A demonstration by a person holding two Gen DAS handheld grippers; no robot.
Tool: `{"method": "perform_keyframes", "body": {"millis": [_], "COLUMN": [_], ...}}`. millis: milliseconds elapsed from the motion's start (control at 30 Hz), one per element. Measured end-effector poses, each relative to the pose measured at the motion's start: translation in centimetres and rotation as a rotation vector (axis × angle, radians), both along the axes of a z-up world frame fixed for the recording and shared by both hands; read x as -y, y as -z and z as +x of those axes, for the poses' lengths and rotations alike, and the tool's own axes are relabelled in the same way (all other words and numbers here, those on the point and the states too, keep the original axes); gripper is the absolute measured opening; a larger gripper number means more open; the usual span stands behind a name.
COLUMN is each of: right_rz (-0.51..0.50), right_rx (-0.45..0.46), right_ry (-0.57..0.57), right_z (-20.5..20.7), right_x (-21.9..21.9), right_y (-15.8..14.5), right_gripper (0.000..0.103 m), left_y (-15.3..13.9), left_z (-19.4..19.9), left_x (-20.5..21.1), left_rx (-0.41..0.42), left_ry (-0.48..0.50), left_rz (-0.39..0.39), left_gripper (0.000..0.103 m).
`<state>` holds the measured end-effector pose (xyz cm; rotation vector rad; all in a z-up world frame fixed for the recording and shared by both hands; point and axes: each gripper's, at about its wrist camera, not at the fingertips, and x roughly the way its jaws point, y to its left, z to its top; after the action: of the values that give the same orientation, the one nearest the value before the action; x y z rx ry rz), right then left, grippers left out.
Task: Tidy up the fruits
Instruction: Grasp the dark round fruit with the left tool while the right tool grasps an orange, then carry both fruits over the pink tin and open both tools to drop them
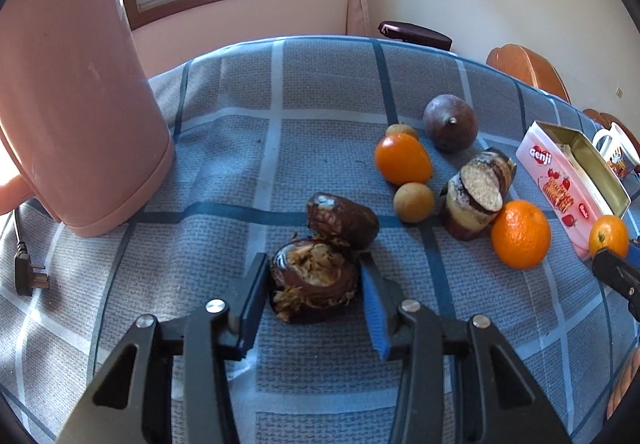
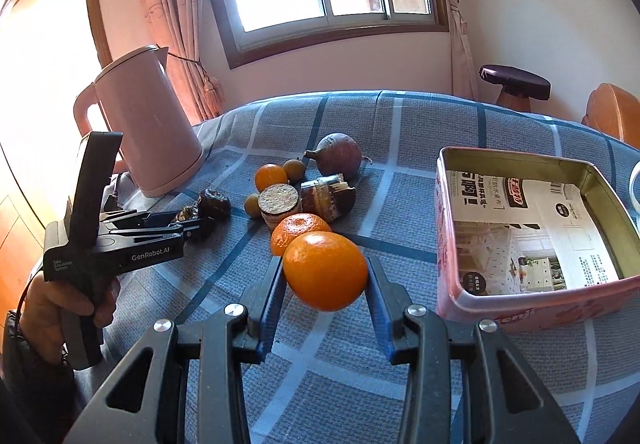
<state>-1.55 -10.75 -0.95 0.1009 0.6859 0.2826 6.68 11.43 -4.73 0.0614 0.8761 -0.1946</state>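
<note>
2 grippers loaded, tin waiting on the right
Right gripper (image 2: 325, 280) pinches a round orange (image 2: 325, 270) just beside the open tin (image 2: 452, 240); it could roll out. Left gripper (image 1: 316, 284) squeezes a crumbling dark fruit (image 1: 314, 280) on the cloth; it may break apart

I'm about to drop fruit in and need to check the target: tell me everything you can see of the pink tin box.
The pink tin box is a rectangular, open-topped metal container with rounded corners and a rolled rim. Its outside is pink, printed with "denji" and biscuit-and-strawberry pictures; the inside walls are bare gold-toned metal. It stands upright on the checked tablecloth. A printed paper card lies inside; no fruit is visible in it. No lid is in view.
</note>
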Motion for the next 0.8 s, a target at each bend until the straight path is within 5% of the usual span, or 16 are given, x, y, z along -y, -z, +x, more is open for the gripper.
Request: {"method": "perform_keyframes", "body": {"millis": [400,800], "right_rz": [-0.019,-0.066], "right_rx": [0.144,0.186], "right_ry": [0.048,0.187], "right_z": [-1.0,-1.0], "right_x": [1.9,9.4], "right_y": [-2.2,-2.8], "right_gripper": [0.042,0.042], "left_y": [-3.2,-6.3], "left_z": [-5.9,-6.7], "left_x": [0.9,10.1], "left_rx": [0.198,0.280], "left_ry": [-0.025,0.088], "left_rz": [-0.019,-0.093], "left_gripper": [0.046,0.046]}}
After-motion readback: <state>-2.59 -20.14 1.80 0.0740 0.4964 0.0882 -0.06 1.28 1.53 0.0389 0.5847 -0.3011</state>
